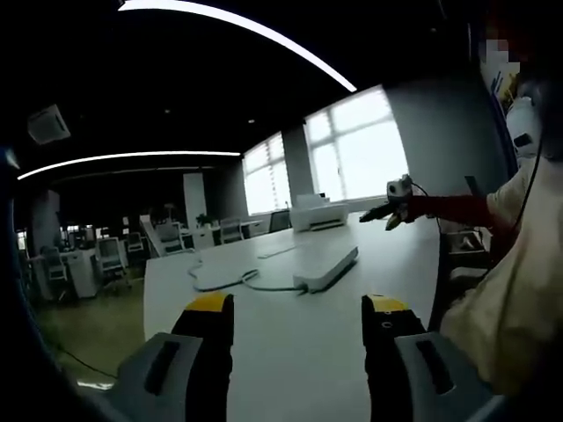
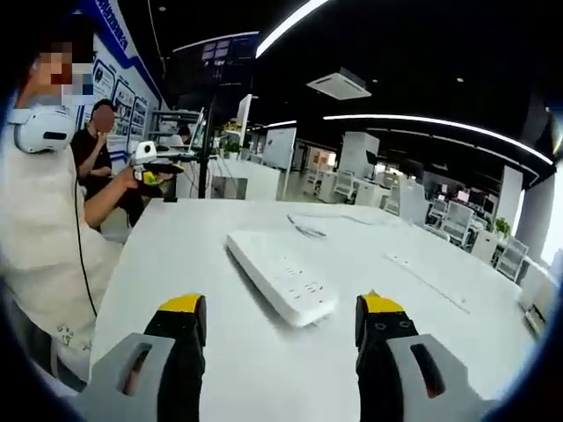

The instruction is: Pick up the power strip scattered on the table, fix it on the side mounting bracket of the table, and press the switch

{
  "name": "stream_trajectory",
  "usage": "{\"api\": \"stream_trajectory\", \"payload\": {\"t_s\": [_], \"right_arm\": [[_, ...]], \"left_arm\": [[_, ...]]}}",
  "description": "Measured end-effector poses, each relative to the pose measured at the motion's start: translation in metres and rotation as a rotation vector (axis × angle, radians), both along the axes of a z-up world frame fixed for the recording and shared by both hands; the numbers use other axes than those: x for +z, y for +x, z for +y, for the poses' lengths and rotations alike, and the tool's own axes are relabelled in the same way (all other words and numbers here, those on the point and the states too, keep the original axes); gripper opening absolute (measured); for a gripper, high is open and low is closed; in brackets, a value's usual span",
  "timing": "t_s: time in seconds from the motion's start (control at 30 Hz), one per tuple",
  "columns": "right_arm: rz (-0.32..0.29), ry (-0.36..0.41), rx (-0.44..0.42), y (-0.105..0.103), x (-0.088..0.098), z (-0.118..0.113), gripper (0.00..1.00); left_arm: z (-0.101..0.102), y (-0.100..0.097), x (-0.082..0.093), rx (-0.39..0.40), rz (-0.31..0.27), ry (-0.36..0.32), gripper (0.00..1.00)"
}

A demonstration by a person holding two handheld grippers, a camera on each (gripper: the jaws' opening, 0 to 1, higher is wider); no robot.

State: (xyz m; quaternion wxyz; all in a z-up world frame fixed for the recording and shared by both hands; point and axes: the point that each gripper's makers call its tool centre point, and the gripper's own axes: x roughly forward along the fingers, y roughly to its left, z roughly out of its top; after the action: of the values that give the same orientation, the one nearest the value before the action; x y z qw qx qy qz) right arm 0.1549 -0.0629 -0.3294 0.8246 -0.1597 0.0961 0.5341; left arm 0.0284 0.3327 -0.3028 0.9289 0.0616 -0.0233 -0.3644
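White and long, the power strip [image 2: 281, 275] lies flat on a pale table [image 2: 457, 352], untouched, with its cord [image 1: 230, 280] curling away across the tabletop. In the right gripper view the strip sits just beyond the right gripper [image 2: 280, 321], whose 2 yellow-tipped jaws stand apart with nothing between them. In the left gripper view the left gripper [image 1: 298, 308] also has its 2 jaws apart and empty, and the strip [image 1: 326, 268] lies a little farther off, slightly right of centre.

A person in a pale top stands at the table edge, and each view catches the opposite gripper held out over the table. A second person stands further back in the right gripper view. Desks and chairs fill the open office behind.

The likely risk is grip: the strip looks smooth and broad, so jaws closing near 1 end could let it pivot or slip. The trailing cord may drag or snag as the strip lifts. The mounting bracket cannot be made out here.
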Motion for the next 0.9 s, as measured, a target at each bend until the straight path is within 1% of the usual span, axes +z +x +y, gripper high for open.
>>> {"api": "stream_trajectory", "payload": {"t_s": [0.07,0.27,0.43,0.57,0.73,0.83,0.9], "right_arm": [[0.017,-0.003,0.008,0.002,-0.004,0.001,0.65],[0.035,-0.02,0.025,0.011,-0.013,0.008,0.65],[0.057,-0.052,0.032,0.026,-0.021,0.014,0.64],[0.085,-0.049,0.036,0.036,-0.027,0.017,0.63],[0.097,-0.069,0.047,0.041,-0.032,0.02,0.64],[0.113,-0.054,0.064,0.042,-0.033,0.024,0.65],[0.115,-0.07,0.073,0.044,-0.036,0.026,0.65]], "left_arm": [[0.0,0.001,-0.001,0.001,0.003,-0.001,0.63],[-0.001,0.003,-0.004,-0.002,0.01,0.0,0.63],[-0.001,0.003,-0.005,-0.005,0.012,-0.001,0.63],[-0.003,0.005,-0.005,-0.011,0.013,-0.008,0.63],[-0.007,0.006,-0.007,-0.023,0.016,-0.003,0.63],[-0.008,0.006,-0.007,-0.03,0.015,-0.007,0.63],[-0.011,0.006,-0.007,-0.036,0.014,-0.005,0.63]]}}
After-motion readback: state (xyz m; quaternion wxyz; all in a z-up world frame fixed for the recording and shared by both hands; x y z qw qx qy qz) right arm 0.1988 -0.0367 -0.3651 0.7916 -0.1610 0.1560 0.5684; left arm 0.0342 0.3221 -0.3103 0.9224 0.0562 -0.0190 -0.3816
